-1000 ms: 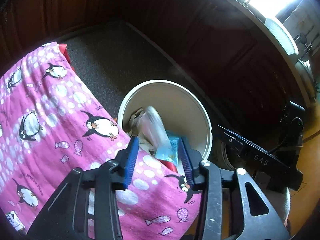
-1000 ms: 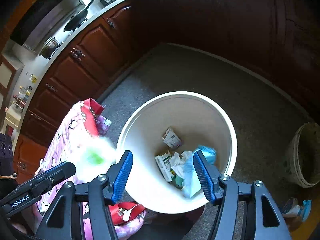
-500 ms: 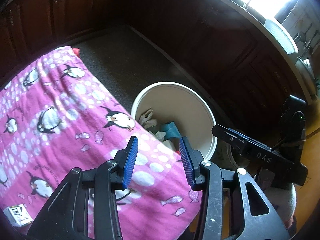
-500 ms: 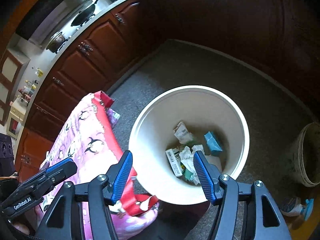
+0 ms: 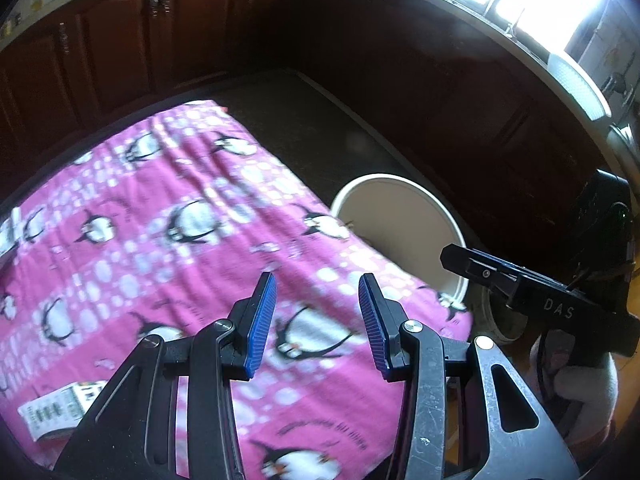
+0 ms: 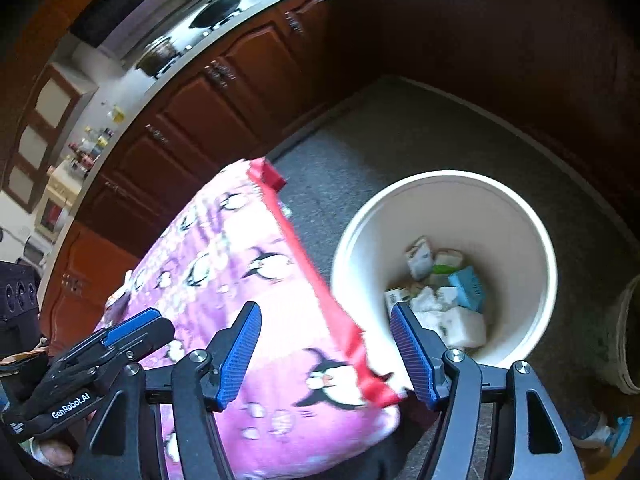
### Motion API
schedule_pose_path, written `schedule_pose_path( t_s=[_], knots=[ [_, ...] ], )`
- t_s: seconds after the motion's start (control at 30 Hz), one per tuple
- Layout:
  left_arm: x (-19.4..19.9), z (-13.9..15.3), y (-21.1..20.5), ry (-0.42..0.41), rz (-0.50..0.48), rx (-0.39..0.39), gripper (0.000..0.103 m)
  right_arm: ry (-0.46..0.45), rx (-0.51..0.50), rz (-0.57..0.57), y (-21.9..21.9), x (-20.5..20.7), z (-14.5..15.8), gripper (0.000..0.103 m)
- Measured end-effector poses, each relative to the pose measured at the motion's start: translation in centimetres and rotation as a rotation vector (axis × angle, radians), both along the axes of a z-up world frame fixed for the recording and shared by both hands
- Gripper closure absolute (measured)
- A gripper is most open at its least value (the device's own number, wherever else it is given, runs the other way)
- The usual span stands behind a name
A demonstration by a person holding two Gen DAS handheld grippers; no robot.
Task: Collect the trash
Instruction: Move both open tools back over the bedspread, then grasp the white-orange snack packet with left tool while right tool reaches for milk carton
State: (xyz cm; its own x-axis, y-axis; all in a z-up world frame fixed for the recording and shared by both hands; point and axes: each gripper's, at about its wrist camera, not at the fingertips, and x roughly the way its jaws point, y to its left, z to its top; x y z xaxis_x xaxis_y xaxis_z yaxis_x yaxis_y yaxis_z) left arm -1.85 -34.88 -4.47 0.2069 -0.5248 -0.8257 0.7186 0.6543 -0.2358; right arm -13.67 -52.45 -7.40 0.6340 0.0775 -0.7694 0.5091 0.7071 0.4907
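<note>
A white round bin (image 6: 444, 184) stands on the dark floor beside a table covered with a pink penguin cloth (image 6: 256, 280). Several cartons and crumpled papers (image 6: 440, 300) lie in the bin. The bin's rim also shows in the left wrist view (image 5: 400, 184). My left gripper (image 5: 316, 320) is open and empty above the cloth (image 5: 160, 220). A small printed carton (image 5: 56, 412) lies on the cloth at the lower left. My right gripper (image 6: 326, 354) is open and empty over the cloth's red-edged corner, next to the bin. The right gripper also shows in the left wrist view (image 5: 540, 304).
Dark wooden cabinets (image 5: 120, 40) surround the floor area. A counter with a pan (image 6: 216, 8) and a pot runs along the back. A second pale container (image 6: 628, 336) stands on the floor right of the bin. The left gripper's body (image 6: 80, 360) is at lower left.
A clear wrapper and blue packet near my left gripper fell into the bin. Both grippers pulled back from the bin over the cloth; the left one now points at the table.
</note>
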Motion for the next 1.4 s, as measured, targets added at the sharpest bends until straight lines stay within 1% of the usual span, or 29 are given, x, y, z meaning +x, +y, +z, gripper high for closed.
schedule_pose_path(
  t_s=[0.17,0.23,0.47,0.6,0.7,0.83,0.9,0.97,1.0,1.07,1.13,1.2,1.3,1.4],
  knots=[
    [1.6,0.4,3.4,0.005,0.059,0.005,0.062,-0.011,0.007,0.075,2.8,2.3,0.3,0.038],
    [2.3,0.5,5.2,0.014,0.091,0.001,0.056,-0.016,0.015,0.103,4.0,3.1,0.4,0.038],
    [5.5,1.0,12.9,0.027,0.238,0.004,0.049,-0.016,0.037,0.236,9.0,7.2,0.3,0.036],
    [8.3,0.5,18.2,0.044,0.359,0.010,0.047,-0.007,0.049,0.298,11.6,9.2,-0.1,0.036],
    [10.7,0.2,22.0,0.042,0.457,0.013,0.045,0.005,0.049,0.342,13.6,10.6,-0.4,0.036],
    [15.3,-0.4,26.9,0.055,0.602,0.010,0.044,0.020,0.048,0.372,14.9,11.8,-0.8,0.036],
    [17.9,-0.8,28.5,0.069,0.662,0.000,0.043,0.025,0.048,0.380,15.2,12.2,-0.9,0.036],
    [20.2,-1.4,29.5,0.095,0.691,-0.022,0.037,0.029,0.050,0.385,15.3,12.6,-0.9,0.035],
    [21.4,-1.7,29.7,0.104,0.700,-0.034,0.031,0.032,0.052,0.386,15.4,12.7,-1.0,0.035],
    [23.5,-2.4,29.8,0.115,0.713,-0.044,0.029,0.038,0.056,0.388,15.5,12.9,-1.1,0.035],
    [25.3,-2.9,29.5,0.106,0.723,-0.023,0.029,0.043,0.060,0.389,15.6,12.9,-1.1,0.035],
    [27.2,-3.7,28.5,0.096,0.712,0.025,0.029,0.047,0.065,0.390,15.6,13.0,-1.2,0.035],
    [29.2,-5.0,27.7,0.087,0.726,0.096,0.029,0.053,0.069,0.394,15.5,13.1,-1.2,0.035],
    [30.3,-5.9,28.0,0.096,0.768,0.121,0.029,0.057,0.075,0.398,15.5,13.2,-1.5,0.035]
  ],
)
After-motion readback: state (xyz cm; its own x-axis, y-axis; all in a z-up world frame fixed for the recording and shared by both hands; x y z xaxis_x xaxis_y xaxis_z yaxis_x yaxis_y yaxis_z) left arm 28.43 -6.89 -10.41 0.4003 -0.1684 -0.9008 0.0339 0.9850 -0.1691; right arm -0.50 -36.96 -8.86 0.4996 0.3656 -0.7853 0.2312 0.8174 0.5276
